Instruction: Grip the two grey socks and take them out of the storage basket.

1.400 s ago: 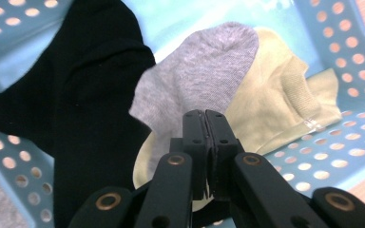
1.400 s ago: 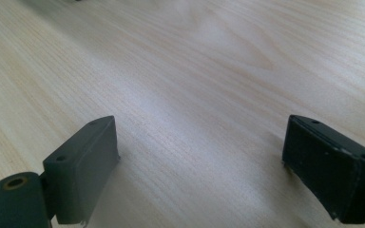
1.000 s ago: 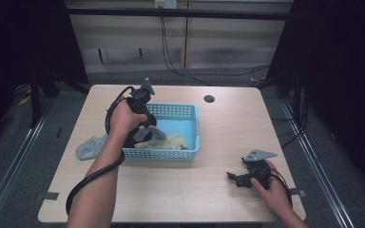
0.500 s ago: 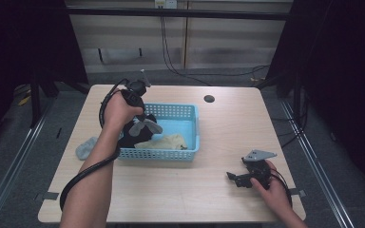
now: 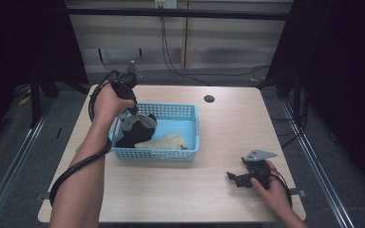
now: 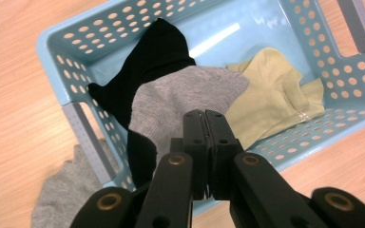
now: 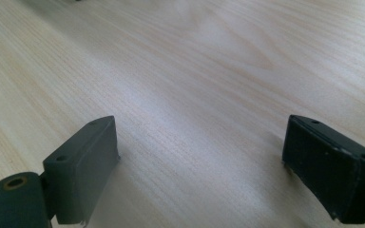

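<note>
The left hand-held gripper (image 6: 204, 124) was clenched on a grey sock (image 6: 180, 102), hanging over the blue basket (image 6: 285, 142). I judged it best to release only above the basket's middle.

Jaws pinching grey sock (image 6: 180, 102) — above blue basket (image 6: 313, 128), black sock (image 6: 157, 52), yellow sock (image 6: 271, 95)

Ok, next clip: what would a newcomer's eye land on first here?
Most likely the left tool, held above the blue basket at the table's left, with a grey sock dangling from its shut jaws. In the basket lie a black sock and a pale yellow-green one, and another grey sock lies on the table just outside it. The right tool rests open on bare wood, near right.
</note>
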A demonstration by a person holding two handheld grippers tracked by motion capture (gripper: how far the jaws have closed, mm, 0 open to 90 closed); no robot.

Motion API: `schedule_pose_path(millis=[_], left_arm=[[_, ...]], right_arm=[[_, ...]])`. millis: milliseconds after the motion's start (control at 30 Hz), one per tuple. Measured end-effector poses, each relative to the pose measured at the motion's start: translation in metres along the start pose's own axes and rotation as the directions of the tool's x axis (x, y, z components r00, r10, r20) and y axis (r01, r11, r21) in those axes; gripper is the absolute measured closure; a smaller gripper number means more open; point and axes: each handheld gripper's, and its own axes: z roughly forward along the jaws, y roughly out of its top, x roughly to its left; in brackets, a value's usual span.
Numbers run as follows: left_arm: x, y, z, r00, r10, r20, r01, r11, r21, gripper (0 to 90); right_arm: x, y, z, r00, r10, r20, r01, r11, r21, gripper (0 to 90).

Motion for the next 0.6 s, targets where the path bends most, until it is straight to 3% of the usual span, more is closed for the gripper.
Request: schedule_pose_path(millis=[333, 600], left_arm=[[0.015, -0.007, -0.017, 0.9996, -0.016, -0.022, 0.016, 0.9997, -0.019, 88.4], [0.027, -0.017, -0.027, 0.9980, -0.060, -0.023, 0.059, 0.9974, -0.041, 88.4]], right_arm=[[0.000, 0.000, 0.000, 1.0000, 0.000, -0.001, 0.000, 1.000, 0.001, 11.1], [0.000, 0.000, 0.000, 1.0000, 0.001, 0.000, -0.001, 1.000, 0.002, 11.1]])
